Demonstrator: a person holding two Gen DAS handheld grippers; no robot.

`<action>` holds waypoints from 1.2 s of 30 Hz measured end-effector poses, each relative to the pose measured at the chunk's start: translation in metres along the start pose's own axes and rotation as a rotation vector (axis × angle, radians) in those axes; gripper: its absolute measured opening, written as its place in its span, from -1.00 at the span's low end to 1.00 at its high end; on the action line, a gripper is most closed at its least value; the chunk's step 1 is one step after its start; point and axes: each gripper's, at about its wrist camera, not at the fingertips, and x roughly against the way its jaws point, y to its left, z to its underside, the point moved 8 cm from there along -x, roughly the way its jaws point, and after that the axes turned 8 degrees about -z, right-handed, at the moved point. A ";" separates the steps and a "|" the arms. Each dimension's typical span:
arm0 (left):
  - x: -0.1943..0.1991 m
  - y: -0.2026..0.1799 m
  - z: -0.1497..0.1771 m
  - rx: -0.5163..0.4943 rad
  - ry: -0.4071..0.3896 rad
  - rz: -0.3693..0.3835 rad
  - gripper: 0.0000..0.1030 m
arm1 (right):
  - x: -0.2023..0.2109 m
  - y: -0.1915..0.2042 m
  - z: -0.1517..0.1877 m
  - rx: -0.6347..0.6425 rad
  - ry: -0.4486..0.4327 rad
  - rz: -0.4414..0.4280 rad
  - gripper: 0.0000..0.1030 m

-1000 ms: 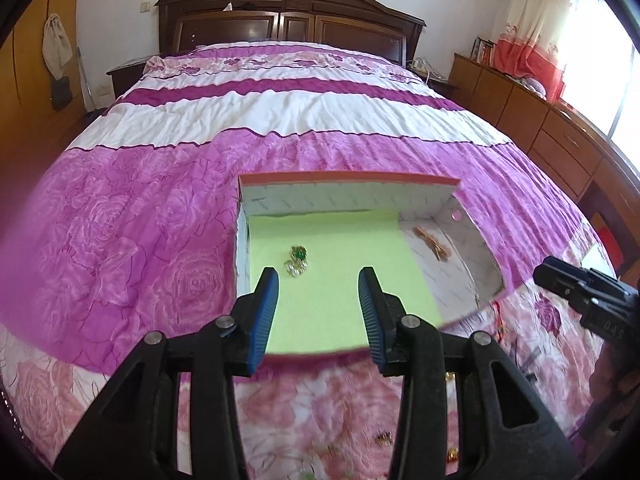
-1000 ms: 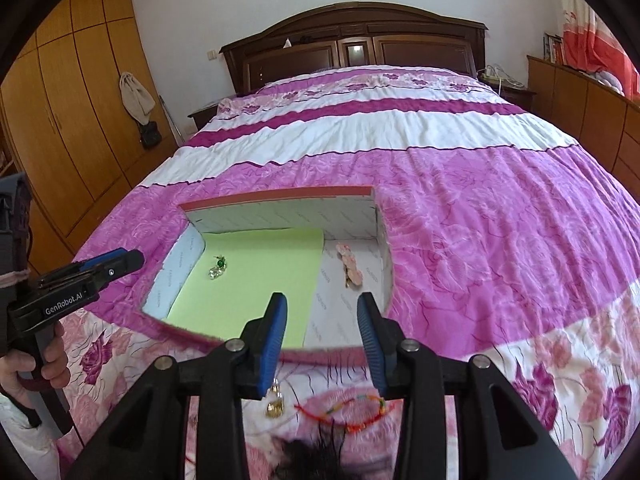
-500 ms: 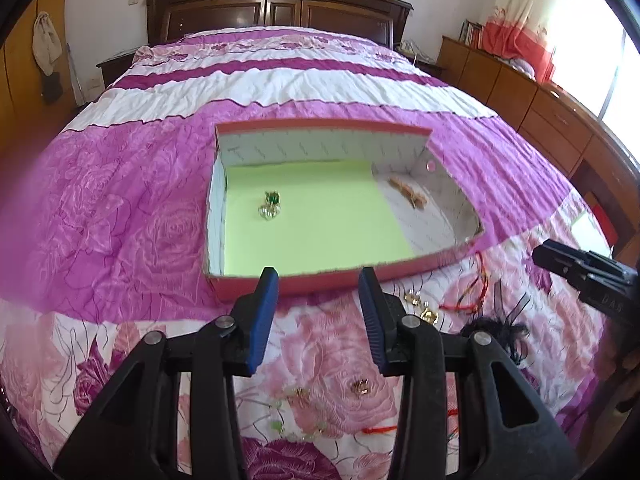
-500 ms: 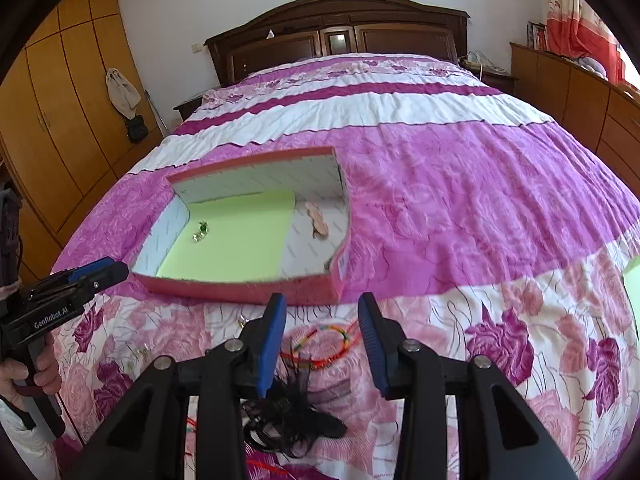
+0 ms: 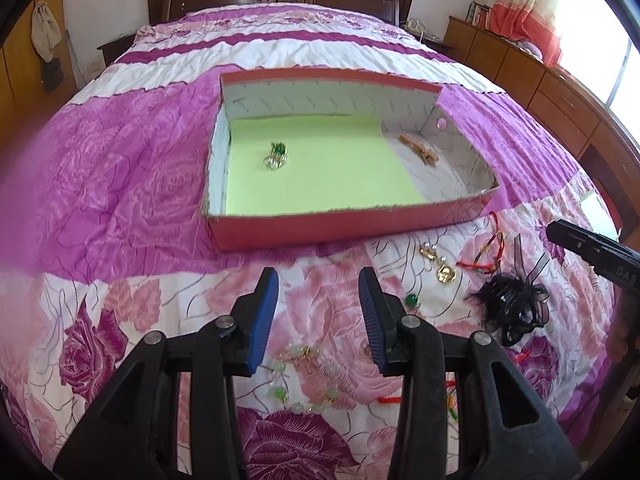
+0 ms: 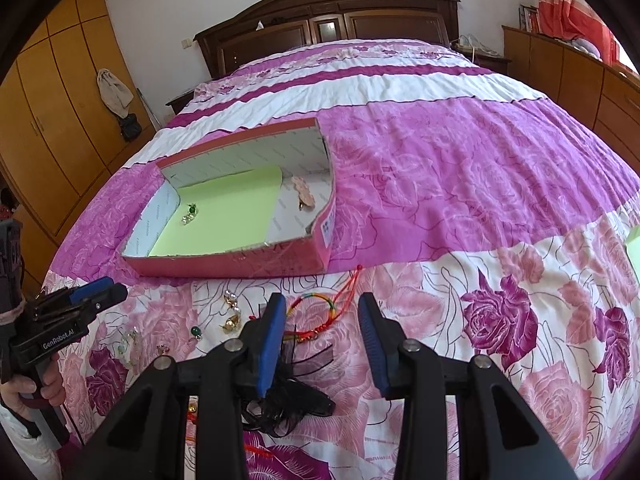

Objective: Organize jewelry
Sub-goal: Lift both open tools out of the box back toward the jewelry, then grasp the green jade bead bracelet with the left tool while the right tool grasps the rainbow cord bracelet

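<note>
The left gripper [image 5: 318,292] is hovering over the near end of the bed [image 5: 120,184], and its jaws are standing apart with nothing between them. Just under it, a bracelet of pale green beads [image 5: 298,380] is lying on the rose-patterned bedspread [image 5: 92,344]. The right gripper [image 6: 322,312] is hanging a little to the right, and its jaws are also standing spread and are pinching nothing. Below its left finger a black hair accessory [image 6: 288,404] is lying, partly hidden by the finger. Between the two fingers, a little farther, a red and multicoloured cord bracelet [image 6: 324,312] is resting on the cover. To the left of it gold earrings with pearls [image 6: 232,312] and a small green bead piece [image 6: 195,332] are lying near each other. At the left edge of the right wrist view a hand [image 6: 36,388] is holding the handle of the left gripper. Farther on, a red cardboard box [image 5: 320,232] is sitting open on the bed, touching the cover. A light green sheet [image 5: 320,172] is covering most of its floor. On this sheet a green and clear jewelled piece [image 5: 276,156] is lying near the left wall. On the bare white strip on the right side a pinkish-brown hair clip [image 5: 418,148] is lying. At the far end the dark wooden headboard [image 6: 328,28] is standing against the wall.
</note>
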 end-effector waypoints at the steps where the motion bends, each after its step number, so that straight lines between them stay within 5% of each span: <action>1: -0.001 0.001 0.001 0.001 0.003 -0.001 -0.35 | -0.001 -0.001 0.001 -0.003 0.002 0.000 -0.21; 26: -0.020 0.020 0.056 -0.049 0.118 -0.080 -0.37 | -0.027 -0.024 0.020 -0.080 0.075 0.005 -0.21; 36: -0.026 0.019 0.060 -0.076 0.119 -0.108 -0.94 | -0.052 -0.031 0.022 -0.109 0.113 -0.009 -0.21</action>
